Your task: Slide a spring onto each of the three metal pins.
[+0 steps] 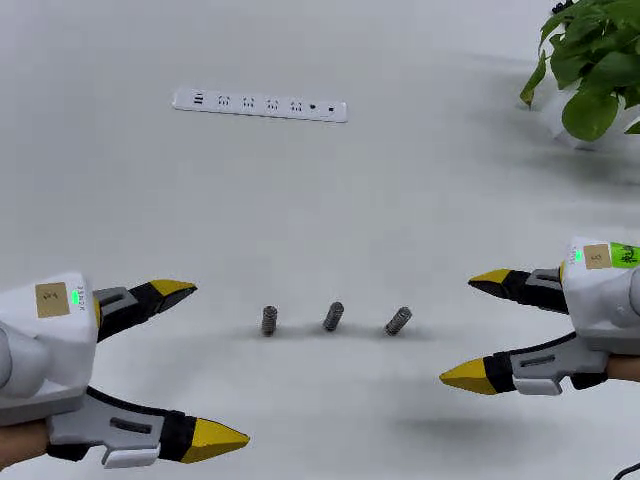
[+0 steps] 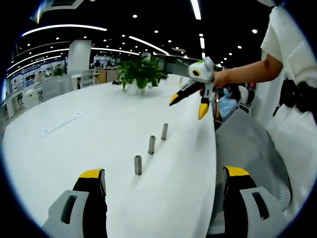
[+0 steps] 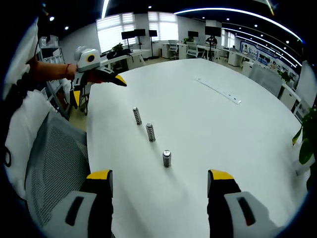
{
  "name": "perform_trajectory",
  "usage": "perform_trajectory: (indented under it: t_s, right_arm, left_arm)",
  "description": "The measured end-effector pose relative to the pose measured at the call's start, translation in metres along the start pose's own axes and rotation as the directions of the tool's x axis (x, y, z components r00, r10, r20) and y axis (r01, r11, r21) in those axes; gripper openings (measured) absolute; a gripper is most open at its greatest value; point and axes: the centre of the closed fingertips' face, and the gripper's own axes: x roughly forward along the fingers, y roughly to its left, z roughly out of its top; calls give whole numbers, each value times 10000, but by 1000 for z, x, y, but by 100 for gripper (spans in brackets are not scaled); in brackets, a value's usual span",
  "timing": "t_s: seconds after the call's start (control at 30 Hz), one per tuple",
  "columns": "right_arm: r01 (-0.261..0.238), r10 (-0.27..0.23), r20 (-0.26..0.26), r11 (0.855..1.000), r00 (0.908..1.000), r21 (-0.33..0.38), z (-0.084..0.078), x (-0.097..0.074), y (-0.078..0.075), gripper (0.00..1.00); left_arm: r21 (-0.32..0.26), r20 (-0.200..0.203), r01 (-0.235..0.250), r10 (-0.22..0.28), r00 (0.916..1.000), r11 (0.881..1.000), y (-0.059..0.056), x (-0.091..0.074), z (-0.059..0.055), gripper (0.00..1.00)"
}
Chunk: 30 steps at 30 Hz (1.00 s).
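Observation:
Three upright metal pins stand in a row on the white table (image 1: pixel 320 220), each with a grey spring around it: the left one (image 1: pixel 269 320), the middle one (image 1: pixel 333 316) and the right one (image 1: pixel 398 320). They also line up in the left gripper view (image 2: pixel 137 164) (image 2: pixel 151 144) (image 2: pixel 164 131) and in the right gripper view (image 3: pixel 167 158) (image 3: pixel 150 132) (image 3: pixel 137 115). My left gripper (image 1: pixel 206 362) is open at the lower left, apart from the pins. My right gripper (image 1: pixel 478 328) is open at the right, holding nothing.
A white power strip (image 1: pixel 260 103) lies at the far side of the table. A potted green plant (image 1: pixel 590 70) stands at the far right corner. A mesh chair (image 3: pixel 54 163) sits by the table's near edge.

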Motion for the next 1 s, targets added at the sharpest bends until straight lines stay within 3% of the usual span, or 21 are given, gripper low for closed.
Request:
perform_trajectory:
  t_s: [0.2, 0.4, 1.0]
  right_arm:
    - [76, -87, 550, 9998, 9984, 197, 1, -9, 10, 87]
    - [234, -284, 1002, 9984, 9946, 508, 1, -18, 9, 89]
    - [336, -418, 1297, 9973, 9907, 649, -4, -27, 12, 90]
  left_arm:
    - [52, -92, -135, 136, 9999, 9999, 1, -4, -1, 100]
    - [111, -224, -251, 253, 9994, 9996, 2, -9, -4, 100]
    - [191, -304, -443, 449, 9985, 9988, -4, -12, 0, 100]
